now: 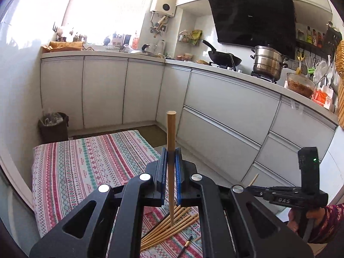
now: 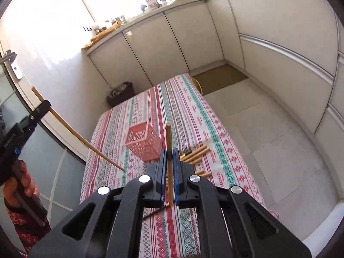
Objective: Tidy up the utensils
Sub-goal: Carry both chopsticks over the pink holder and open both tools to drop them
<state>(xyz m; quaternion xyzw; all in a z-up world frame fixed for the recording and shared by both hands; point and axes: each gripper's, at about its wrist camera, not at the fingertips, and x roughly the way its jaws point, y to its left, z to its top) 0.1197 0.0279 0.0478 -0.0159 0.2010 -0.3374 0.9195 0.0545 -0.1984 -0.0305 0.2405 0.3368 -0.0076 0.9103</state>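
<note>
Wooden chopstick (image 1: 171, 133) clamped upright in our left gripper (image 1: 171, 157), a second chopstick (image 2: 168, 142) pinched in our right gripper (image 2: 169, 158), above the loose chopsticks (image 2: 196, 153) and pink basket (image 2: 144, 144) on the striped tablecloth (image 2: 193, 111).

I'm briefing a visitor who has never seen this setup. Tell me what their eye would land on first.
Each gripper is shut on one upright wooden chopstick: the left gripper holds its chopstick, the right gripper its own. Beneath them lies the bright striped tablecloth, with a pink mesh basket at its middle and loose chopsticks fanned out nearby.
</note>
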